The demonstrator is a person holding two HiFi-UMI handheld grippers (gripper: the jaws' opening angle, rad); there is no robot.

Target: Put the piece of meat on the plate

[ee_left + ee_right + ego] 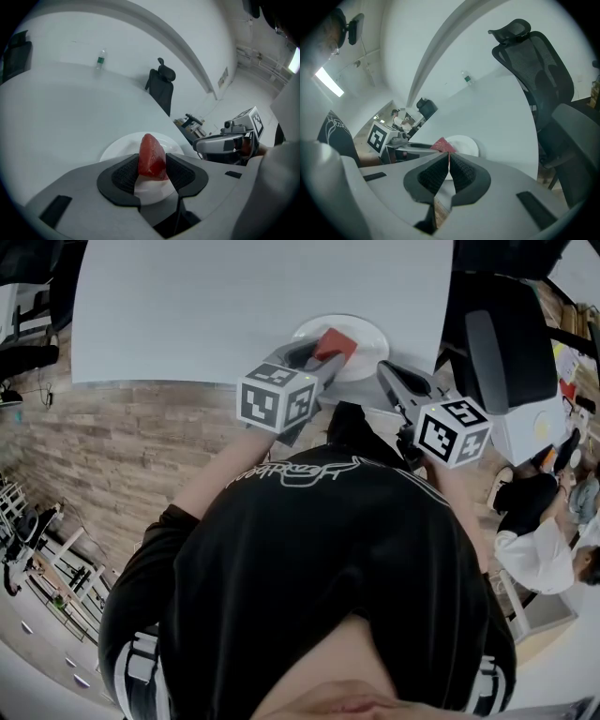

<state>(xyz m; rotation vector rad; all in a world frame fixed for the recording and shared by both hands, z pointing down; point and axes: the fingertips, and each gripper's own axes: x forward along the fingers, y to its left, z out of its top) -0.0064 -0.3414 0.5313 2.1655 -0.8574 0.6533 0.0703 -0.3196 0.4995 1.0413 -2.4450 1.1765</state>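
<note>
Holding with left tongs (152, 169): piece of meat (151, 157), ribbed pads touching both flanks low down, set fairly wide to take its thickness. Grip judged light rather than firm. Meat upright, narrow end up, lower edge hanging just above the plate (117, 149); contact with the plate surface not clear. Plate white, round, near the close edge of the tabletop (61, 108). From the head view, red piece directly over the plate.

Idle: right tongs (449, 171), jaws together, nothing between them, held just beside the plate on the right, apart from plate and meat.

Handling, as judgement: looks light, soft, moist on the surface, so likely slippery against the pads and apt to sag or squash under hard pressure. Not fragile in the breaking sense, but easily dented or torn. Best hold across the thick lower middle, broad faces against the pads, as now; thin upper tip probably too floppy to take. Moderate squeeze only.

Task judged nearly done: remains to lower onto the plate's middle and open wide. Risk: sticking to one pad on release and tipping toward the rim. Worth setting down flat, well inside the rim, then drawing the tongs straight back.
</note>
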